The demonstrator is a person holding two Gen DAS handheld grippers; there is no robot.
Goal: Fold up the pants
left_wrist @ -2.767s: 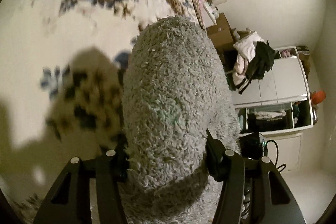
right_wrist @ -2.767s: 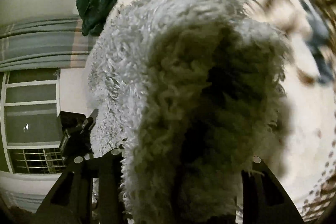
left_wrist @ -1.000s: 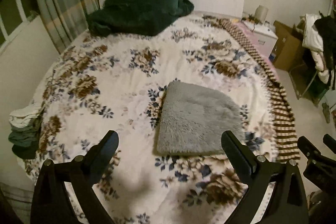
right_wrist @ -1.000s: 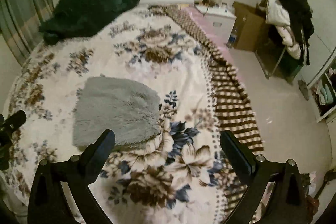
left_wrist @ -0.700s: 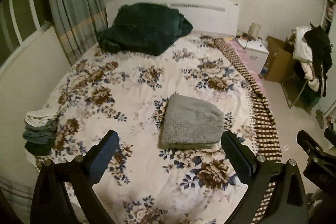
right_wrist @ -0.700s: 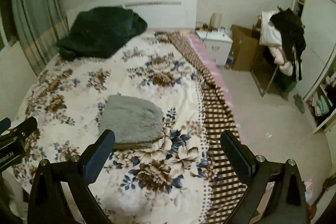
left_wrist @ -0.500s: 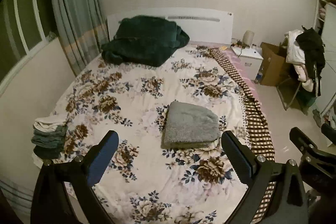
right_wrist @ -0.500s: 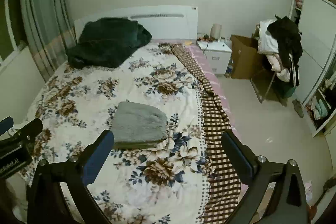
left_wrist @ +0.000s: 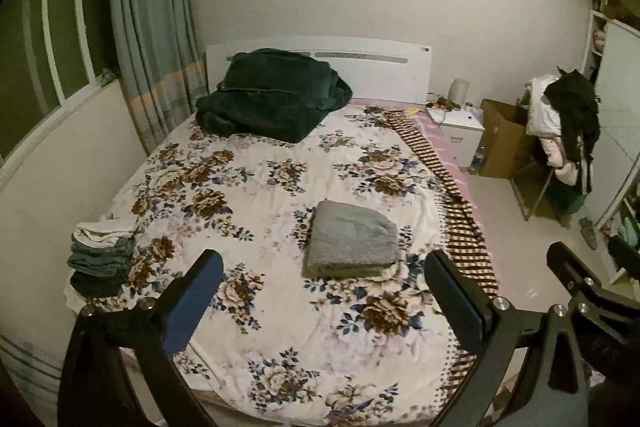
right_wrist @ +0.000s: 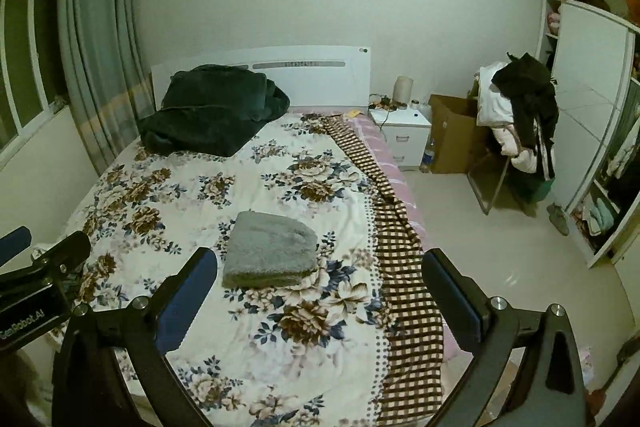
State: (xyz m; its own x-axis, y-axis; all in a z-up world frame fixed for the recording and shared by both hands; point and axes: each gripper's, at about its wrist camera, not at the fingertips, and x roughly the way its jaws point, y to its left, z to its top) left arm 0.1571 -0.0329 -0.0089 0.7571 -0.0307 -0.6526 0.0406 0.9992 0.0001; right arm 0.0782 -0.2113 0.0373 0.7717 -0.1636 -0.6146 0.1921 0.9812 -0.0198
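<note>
Presently, the folded grey fleece pants (left_wrist: 352, 245) are seen lying flat on the floral bedspread (left_wrist: 256, 187), right of centre, folded edge facing 6 o'clock, long axis running roughly 9 to 3. The left gripper (left_wrist: 322, 267) and right gripper (right_wrist: 318, 263) are both held spread wide, empty, well apart from the pants. A clothes stack (left_wrist: 100, 255) sits at 9 o'clock.
</note>
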